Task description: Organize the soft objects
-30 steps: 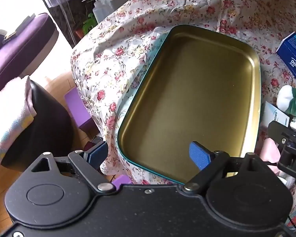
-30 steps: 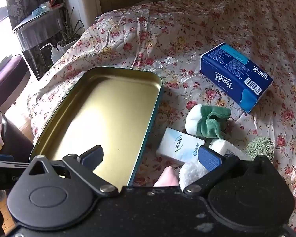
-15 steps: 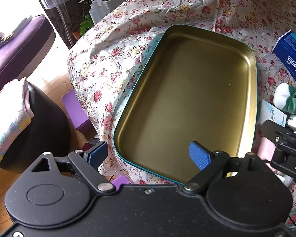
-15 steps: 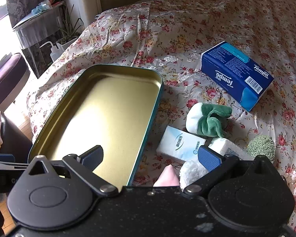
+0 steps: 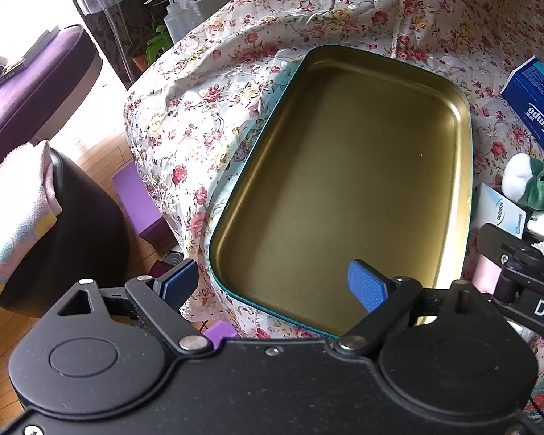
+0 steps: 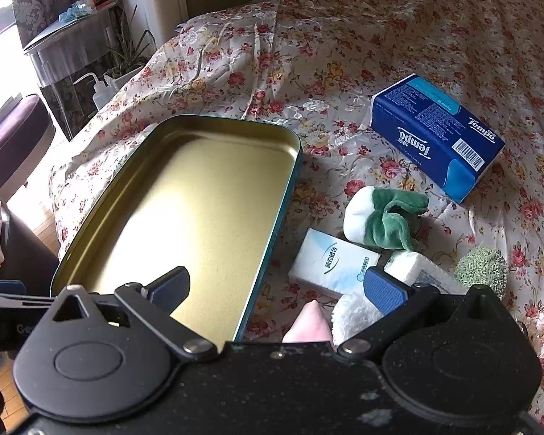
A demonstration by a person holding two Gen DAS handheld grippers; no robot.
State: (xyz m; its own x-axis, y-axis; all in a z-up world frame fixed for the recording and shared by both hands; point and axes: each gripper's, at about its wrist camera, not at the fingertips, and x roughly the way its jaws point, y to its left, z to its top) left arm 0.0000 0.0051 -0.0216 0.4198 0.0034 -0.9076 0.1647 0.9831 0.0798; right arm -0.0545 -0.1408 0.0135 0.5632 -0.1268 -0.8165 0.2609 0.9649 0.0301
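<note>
An empty gold tin tray (image 6: 90, 217) (image 5: 466, 166) with a teal rim lies on the floral bedspread. To its right lie a blue tissue pack (image 6: 435, 137), a white-and-green plush (image 6: 384, 217), a small white tissue packet (image 6: 330, 261), a second white packet (image 6: 413, 268), a green knitted ball (image 6: 482, 264), a pink soft piece (image 6: 308, 322) and a white fluffy piece (image 6: 351, 315). My left gripper (image 5: 275, 282) hangs open over the tray's near left corner, holding nothing. My right gripper (image 6: 279, 286) is open too, straddling the tray's near right rim, close above the pink and fluffy pieces.
The bed's corner drops off at the left to a wooden floor (image 5: 90, 152). Down there stand a black stool with a pastel cloth (image 5: 14, 210), purple blocks (image 5: 137, 199) and a purple bench (image 5: 29, 87). A side table with plants and a squeeze bottle (image 6: 101, 90) stands behind.
Neither gripper's jaws have altered. The left wrist view has drifted slightly, so the tray sits a little further left in it. The soft objects lie as before.
</note>
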